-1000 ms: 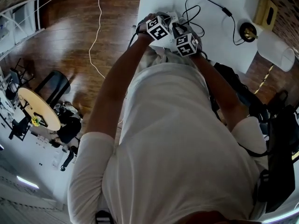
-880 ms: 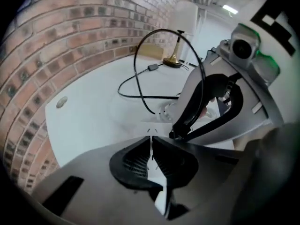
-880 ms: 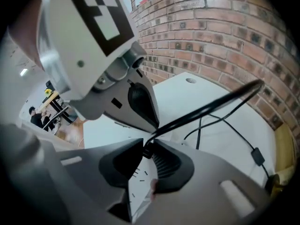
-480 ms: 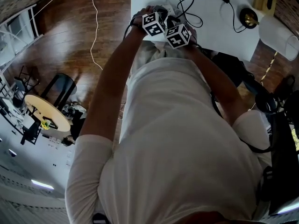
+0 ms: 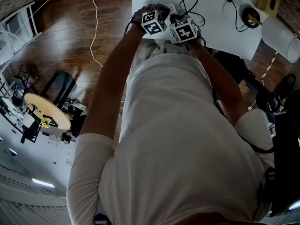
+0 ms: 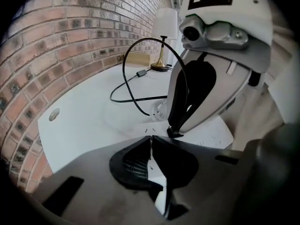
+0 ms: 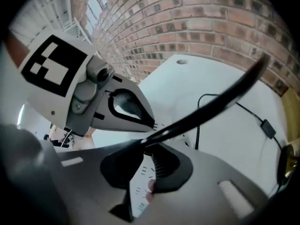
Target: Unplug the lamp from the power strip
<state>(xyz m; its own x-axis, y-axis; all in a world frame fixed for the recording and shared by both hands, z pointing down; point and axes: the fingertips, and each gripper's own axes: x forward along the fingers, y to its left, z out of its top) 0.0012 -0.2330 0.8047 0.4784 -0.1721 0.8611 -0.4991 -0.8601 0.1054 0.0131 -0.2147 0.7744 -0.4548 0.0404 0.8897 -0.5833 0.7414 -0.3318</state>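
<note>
At the near edge of the white table (image 5: 220, 32), both grippers crowd together over the white power strip (image 6: 213, 135). My left gripper (image 6: 150, 139) has its jaws shut, tips over the strip, nothing seen gripped. My right gripper (image 7: 146, 146) has just been closing and is shut on the lamp's black cord (image 7: 211, 104) right at the strip. That cord loops across the table (image 5: 192, 8) to the brass-based lamp (image 5: 250, 18) with its white shade (image 5: 280, 41). In the head view the marker cubes hide the left gripper (image 5: 158, 14) and right gripper (image 5: 178, 21) tips.
A brick wall (image 6: 70, 46) borders the table's far side. A thin white cable (image 5: 96, 27) trails over the wooden floor at the left. Dark bags (image 5: 234, 76) lie on the floor to the right of the person.
Both marker cubes have rolled, and the right cube now sits closer beside the left one. The hands remain at the same spot over the power strip.
</note>
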